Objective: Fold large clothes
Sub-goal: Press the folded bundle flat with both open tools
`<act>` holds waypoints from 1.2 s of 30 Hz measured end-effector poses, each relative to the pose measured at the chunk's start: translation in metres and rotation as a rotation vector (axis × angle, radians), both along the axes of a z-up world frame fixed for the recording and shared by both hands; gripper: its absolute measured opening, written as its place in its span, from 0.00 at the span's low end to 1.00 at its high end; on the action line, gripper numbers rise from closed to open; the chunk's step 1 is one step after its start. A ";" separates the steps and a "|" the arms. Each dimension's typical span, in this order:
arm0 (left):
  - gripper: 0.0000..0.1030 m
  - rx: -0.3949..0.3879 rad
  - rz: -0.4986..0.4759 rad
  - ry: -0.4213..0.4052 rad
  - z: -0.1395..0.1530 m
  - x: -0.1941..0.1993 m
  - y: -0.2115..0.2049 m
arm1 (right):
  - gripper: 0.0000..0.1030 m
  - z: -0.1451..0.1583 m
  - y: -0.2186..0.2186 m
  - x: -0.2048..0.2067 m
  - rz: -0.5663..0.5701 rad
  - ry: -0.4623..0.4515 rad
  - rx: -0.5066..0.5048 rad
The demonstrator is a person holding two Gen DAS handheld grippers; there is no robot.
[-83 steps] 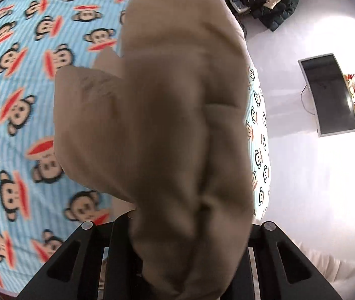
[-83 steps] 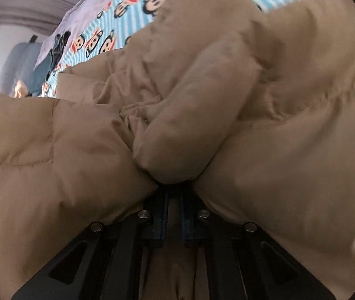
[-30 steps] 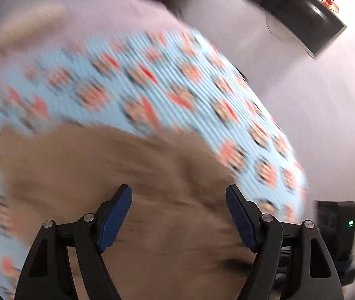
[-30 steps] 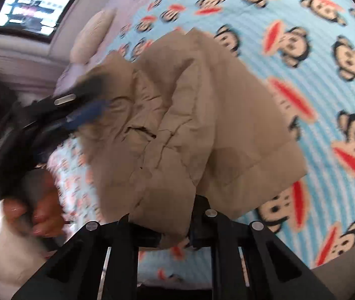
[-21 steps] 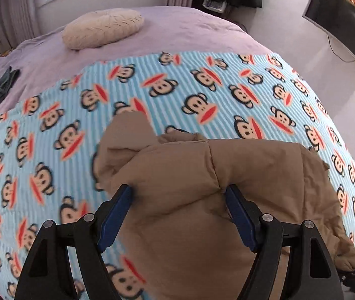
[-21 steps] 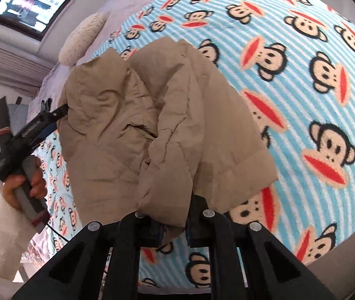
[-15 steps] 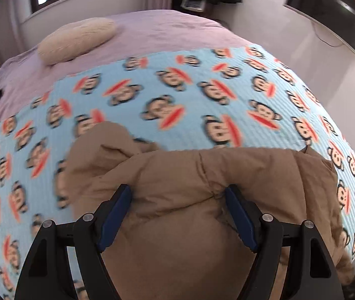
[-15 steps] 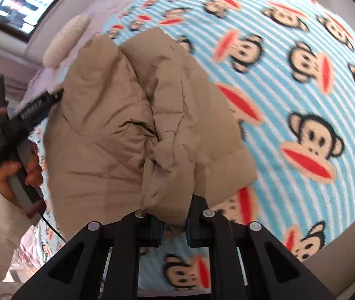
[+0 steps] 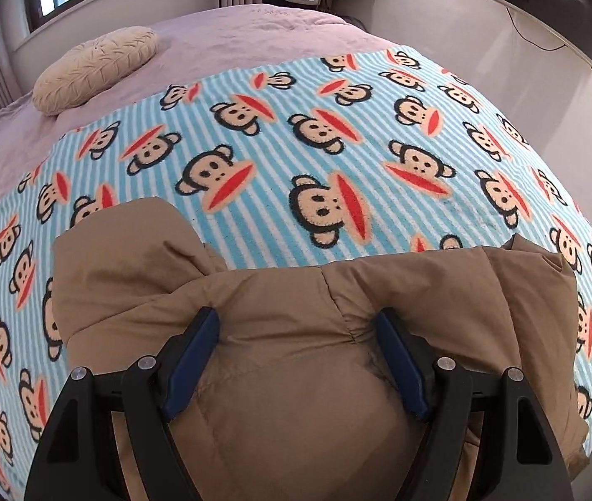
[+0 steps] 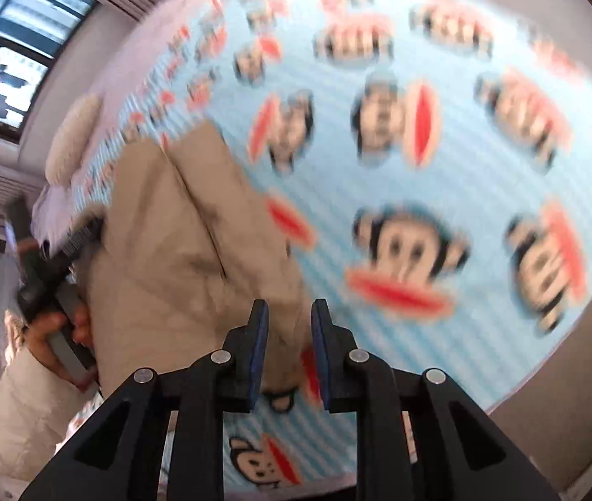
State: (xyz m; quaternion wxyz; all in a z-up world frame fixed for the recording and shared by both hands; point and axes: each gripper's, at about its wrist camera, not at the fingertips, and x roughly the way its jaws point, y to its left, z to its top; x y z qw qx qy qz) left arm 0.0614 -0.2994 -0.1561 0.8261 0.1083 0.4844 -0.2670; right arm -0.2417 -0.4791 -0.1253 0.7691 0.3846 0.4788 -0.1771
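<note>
Garment: a tan quilted puffer jacket (image 9: pixel 296 334), padded and bulky, is seen lying bunched on the bed, on a blue-striped fleece blanket printed with monkey faces (image 9: pixel 337 158), at the near edge.
Left gripper (image 9: pixel 298 359): its jaws are held wide, and a thick roll of the jacket is seen between the blue pads; whether the pads press on the padding cannot be told.
Right gripper (image 10: pixel 289 346): its jaws have just been opening; they stand narrowly parted, released, with only the blanket seen between them.
Key relation: the jacket (image 10: pixel 179 259) lies just left of the right jaws, its lower corner almost beside the left pad; the left gripper is judged the nearer, being over the bulk.
Long axis: in the left wrist view it is seen running side to side across the jaws, parallel to the bed's near edge.
Pointing: a loose end, perhaps a sleeve or hood, is seen projecting up-left toward the cream textured cushion (image 9: pixel 95 69).
Person: a hand (image 10: pixel 58 334) in a white padded sleeve is seen at the jacket's far side.
</note>
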 end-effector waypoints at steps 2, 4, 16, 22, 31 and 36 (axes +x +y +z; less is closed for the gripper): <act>0.75 0.002 0.001 0.001 0.000 0.000 -0.001 | 0.21 0.013 0.001 0.022 0.066 -0.059 -0.011; 0.75 0.000 0.001 0.001 0.001 0.000 -0.001 | 0.21 0.011 0.011 0.051 0.153 -0.070 -0.030; 0.75 0.044 0.001 0.032 0.023 -0.003 0.024 | 0.21 -0.057 0.028 0.099 0.234 0.074 0.063; 0.75 0.064 0.015 0.062 0.044 -0.014 0.048 | 0.23 -0.068 0.027 0.112 0.224 0.097 0.080; 0.75 0.118 0.025 0.110 0.053 -0.033 0.077 | 0.26 -0.068 0.026 0.111 0.185 0.113 0.092; 0.81 0.119 0.063 0.138 0.055 -0.039 0.088 | 0.27 -0.075 0.025 0.113 0.193 0.144 0.090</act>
